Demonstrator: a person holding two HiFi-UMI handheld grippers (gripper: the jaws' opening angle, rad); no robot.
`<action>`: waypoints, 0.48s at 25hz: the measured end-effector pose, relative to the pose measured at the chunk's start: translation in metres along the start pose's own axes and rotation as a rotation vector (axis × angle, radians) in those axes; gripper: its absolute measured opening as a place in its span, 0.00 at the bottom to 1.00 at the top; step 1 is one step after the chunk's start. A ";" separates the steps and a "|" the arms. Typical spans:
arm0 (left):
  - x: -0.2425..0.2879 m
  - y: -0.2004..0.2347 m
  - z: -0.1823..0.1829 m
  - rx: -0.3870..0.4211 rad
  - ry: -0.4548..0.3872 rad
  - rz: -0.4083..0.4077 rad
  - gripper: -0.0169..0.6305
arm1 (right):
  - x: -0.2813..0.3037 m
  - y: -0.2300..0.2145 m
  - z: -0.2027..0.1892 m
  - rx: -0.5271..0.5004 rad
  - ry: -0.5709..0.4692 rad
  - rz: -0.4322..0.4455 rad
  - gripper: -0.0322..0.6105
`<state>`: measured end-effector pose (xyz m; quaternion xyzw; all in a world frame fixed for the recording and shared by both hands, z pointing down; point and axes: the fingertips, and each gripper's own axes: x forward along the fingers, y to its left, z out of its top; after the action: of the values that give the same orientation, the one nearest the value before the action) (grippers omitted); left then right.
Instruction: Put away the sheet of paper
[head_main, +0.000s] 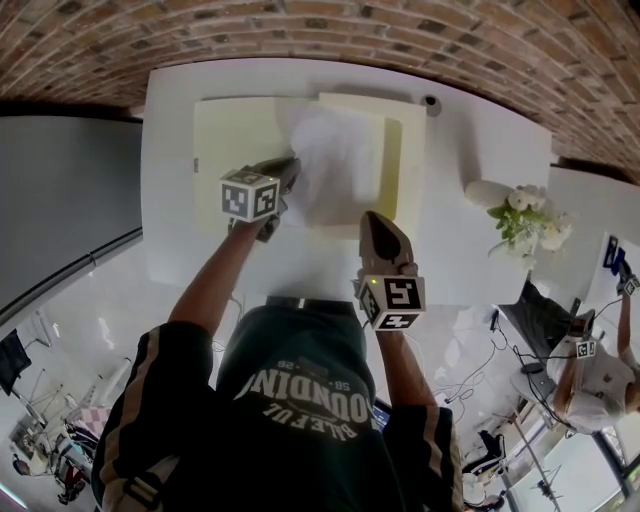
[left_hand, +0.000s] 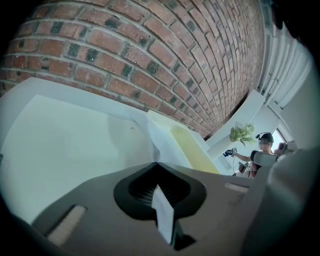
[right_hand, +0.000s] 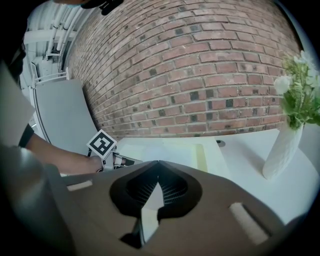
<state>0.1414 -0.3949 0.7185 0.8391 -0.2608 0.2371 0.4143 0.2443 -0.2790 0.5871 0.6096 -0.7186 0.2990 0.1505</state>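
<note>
An open pale yellow folder (head_main: 235, 140) lies on the white table (head_main: 480, 260). A white sheet of paper (head_main: 335, 160) rests over its middle, its left edge raised. My left gripper (head_main: 290, 172) is shut on that left edge. In the left gripper view the sheet (left_hand: 160, 140) rises from the closed tips of the left gripper (left_hand: 156, 163) over the folder (left_hand: 75, 150). My right gripper (head_main: 372, 220) hovers over the table's near part, in front of the folder, shut and holding nothing. The right gripper view shows the right gripper (right_hand: 158, 161) with its tips together, and the left gripper (right_hand: 125, 160) ahead at the left.
A white vase with flowers (head_main: 490, 193) stands on the table's right side, also visible as the vase (right_hand: 280, 150). A small round object (head_main: 431, 102) sits by the folder's far right corner. A brick wall (head_main: 320, 30) runs behind the table. A person (head_main: 595, 375) stands at the right.
</note>
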 end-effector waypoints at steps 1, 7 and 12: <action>0.003 -0.002 0.000 -0.005 0.001 -0.004 0.05 | 0.000 -0.001 0.000 -0.001 0.002 -0.001 0.05; 0.022 -0.011 -0.002 -0.004 0.023 -0.015 0.05 | 0.001 -0.010 0.001 0.014 0.000 -0.017 0.05; 0.038 -0.024 -0.005 -0.016 0.042 -0.033 0.05 | 0.000 -0.012 -0.002 0.017 0.004 -0.023 0.05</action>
<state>0.1835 -0.3873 0.7310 0.8349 -0.2400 0.2458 0.4300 0.2553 -0.2786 0.5915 0.6184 -0.7088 0.3045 0.1499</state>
